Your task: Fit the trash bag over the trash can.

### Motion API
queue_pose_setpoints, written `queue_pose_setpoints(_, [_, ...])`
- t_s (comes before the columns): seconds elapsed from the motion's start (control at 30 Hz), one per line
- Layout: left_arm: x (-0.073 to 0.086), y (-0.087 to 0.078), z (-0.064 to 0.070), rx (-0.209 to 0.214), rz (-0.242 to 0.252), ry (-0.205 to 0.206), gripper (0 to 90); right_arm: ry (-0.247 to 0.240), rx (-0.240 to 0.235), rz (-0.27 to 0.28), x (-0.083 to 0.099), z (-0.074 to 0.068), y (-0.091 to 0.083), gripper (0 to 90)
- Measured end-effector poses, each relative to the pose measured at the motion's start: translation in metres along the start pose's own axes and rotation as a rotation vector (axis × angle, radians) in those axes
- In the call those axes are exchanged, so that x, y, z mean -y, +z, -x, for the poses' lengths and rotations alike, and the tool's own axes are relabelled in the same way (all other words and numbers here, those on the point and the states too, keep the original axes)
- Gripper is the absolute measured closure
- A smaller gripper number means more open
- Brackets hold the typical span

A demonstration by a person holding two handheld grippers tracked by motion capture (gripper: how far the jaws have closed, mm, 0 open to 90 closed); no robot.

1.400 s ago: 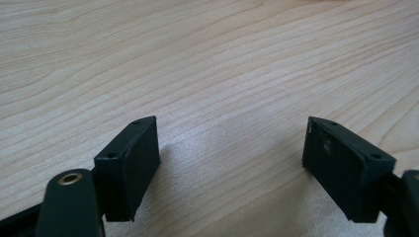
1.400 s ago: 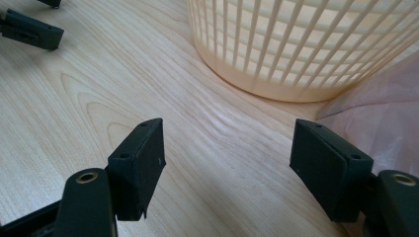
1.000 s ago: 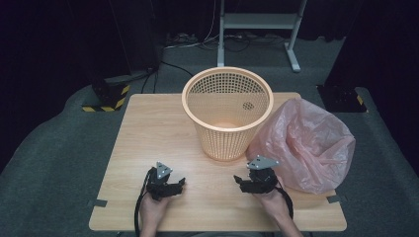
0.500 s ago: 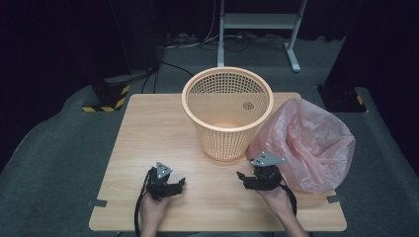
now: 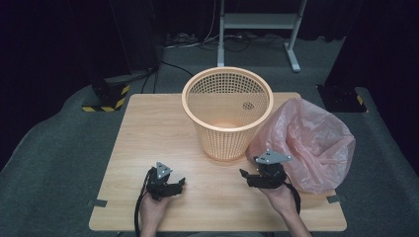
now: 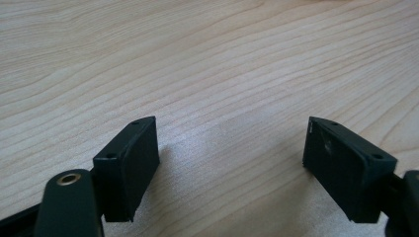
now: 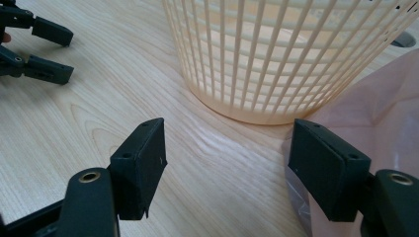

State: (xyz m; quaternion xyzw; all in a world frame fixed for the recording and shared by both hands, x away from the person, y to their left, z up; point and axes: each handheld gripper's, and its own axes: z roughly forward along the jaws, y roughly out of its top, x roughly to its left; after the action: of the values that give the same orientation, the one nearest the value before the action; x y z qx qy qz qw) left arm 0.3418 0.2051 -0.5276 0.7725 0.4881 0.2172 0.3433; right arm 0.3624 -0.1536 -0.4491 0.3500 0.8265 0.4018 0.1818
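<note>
Two tongs sit low at the near edge of the surface (image 5: 148, 128), one in each of the person's hands. The left tongs (image 5: 179, 184) are released, the jaws standing wide apart with bare wood grain between them in the left gripper view; they hold nothing. The left hand (image 5: 150, 212) grips them from below, and a black cable (image 5: 138, 217) trails back off the near edge. A grey plate (image 5: 162, 169) sits on top.

The right tongs (image 5: 245, 176) are released too, jaws spread and holding nothing. In the right gripper view the left jaw hangs over bare wood, while the right jaw lies just beside the edge of the pink bag (image 7: 375, 103); whether it touches the plastic cannot be told. The right hand (image 5: 281, 197) holds them from behind.

Beyond the right tongs stands an orange basket (image 5: 227, 79), upright near the middle of the surface, its slatted wall close ahead in the right gripper view. The bag, crumpled and translucent, lies to the basket's right, touching its base and reaching to the surface's right edge.

Around the surface lies grey floor (image 5: 59, 148), with a metal stand (image 5: 257, 22) behind.
</note>
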Motion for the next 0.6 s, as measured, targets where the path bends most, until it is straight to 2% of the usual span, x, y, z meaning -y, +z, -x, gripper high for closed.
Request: queue_pose_setpoints(0.6, [0.000, 0.000, 0.000, 0.001, 0.000, 0.000, 21.8, 0.013, -0.003, 0.022, -0.009, 0.006, -0.010, 30.6])
